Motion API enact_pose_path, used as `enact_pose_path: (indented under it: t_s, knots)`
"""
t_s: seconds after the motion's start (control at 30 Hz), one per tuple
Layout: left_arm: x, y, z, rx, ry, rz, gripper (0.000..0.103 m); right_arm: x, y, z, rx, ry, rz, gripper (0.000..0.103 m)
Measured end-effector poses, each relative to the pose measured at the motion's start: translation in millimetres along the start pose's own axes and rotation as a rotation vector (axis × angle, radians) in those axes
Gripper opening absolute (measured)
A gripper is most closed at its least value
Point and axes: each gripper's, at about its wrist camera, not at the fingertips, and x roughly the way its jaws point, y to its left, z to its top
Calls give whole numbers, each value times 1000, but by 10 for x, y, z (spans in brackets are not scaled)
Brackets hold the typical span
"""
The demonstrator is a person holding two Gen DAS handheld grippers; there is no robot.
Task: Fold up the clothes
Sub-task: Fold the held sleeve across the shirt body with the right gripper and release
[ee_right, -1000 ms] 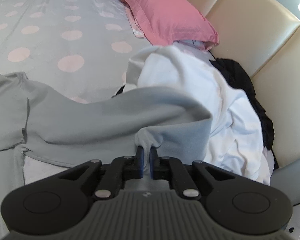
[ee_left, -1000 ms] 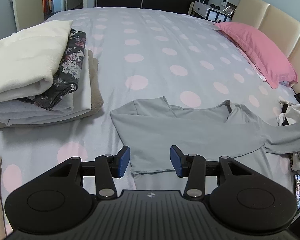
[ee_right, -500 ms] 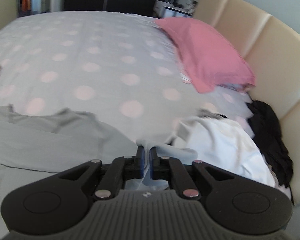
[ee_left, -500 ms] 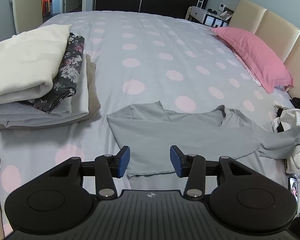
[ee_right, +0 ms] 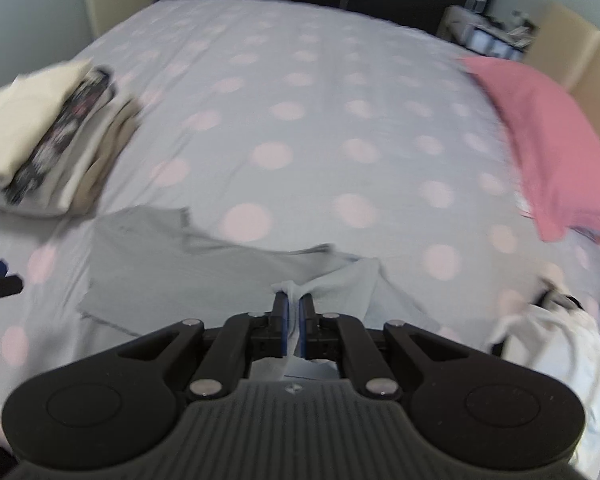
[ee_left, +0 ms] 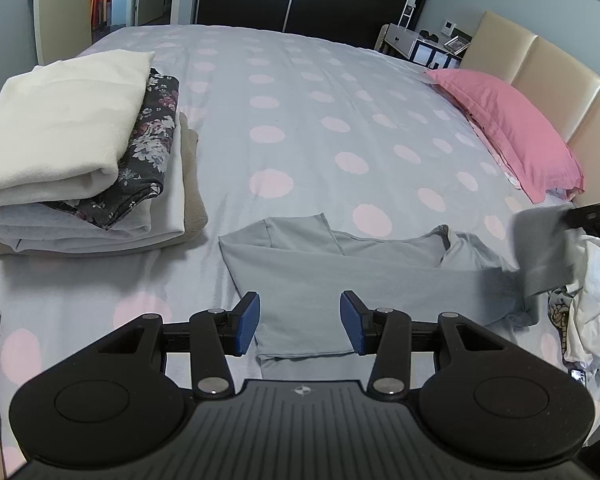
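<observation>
1. Left wrist view. Left gripper (ee_left: 300, 322): blue pads spread apart, nothing between them, hovering over the near edge of the bed (ee_left: 300, 92), which has a grey cover with pink dots.
2. A grey long-sleeved shirt (ee_left: 340, 268) lies flat near the bed's near edge, its hem just beyond the pads. Its right sleeve (ee_left: 544, 252) is lifted off the cover toward the bed's right side; a black part of the right gripper shows at that raised end.
3. A stack of folded clothes (ee_left: 80, 160), cream on top, then dark floral, white and beige, sits at the left edge of the bed. A pink pillow (ee_left: 512, 132) lies against the beige padded headboard (ee_left: 540, 68) at the right edge. A heap of white and dark unfolded clothes (ee_left: 592, 304) sits at the near right corner.
4. Right wrist view (blurred). Right gripper (ee_right: 294, 312): pads pressed together, pinching a fold of the shirt's pale grey sleeve cloth, which hangs down from the pads. The shirt body (ee_right: 160, 256) lies flat to the left, near the bed's near edge.
5. Same view: folded stack (ee_right: 40, 136) at the left edge, pillow (ee_right: 548, 140) at right, white heap (ee_right: 560, 344) at the near right corner.
</observation>
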Motion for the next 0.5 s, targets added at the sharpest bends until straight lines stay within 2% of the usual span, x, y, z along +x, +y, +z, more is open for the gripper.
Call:
enact_pose_path:
  t_s: [0.3,0.47,0.5]
  knots:
    - [41,117,23,-22,8,13,42,724,754,12,-50,70,105,6]
    - [117,84,9,0,31,15,42,1089,901,-26,-30,131,118,8]
    - [138,67,1,7,38,16,42,1148,908,-38,-19,139,128,11]
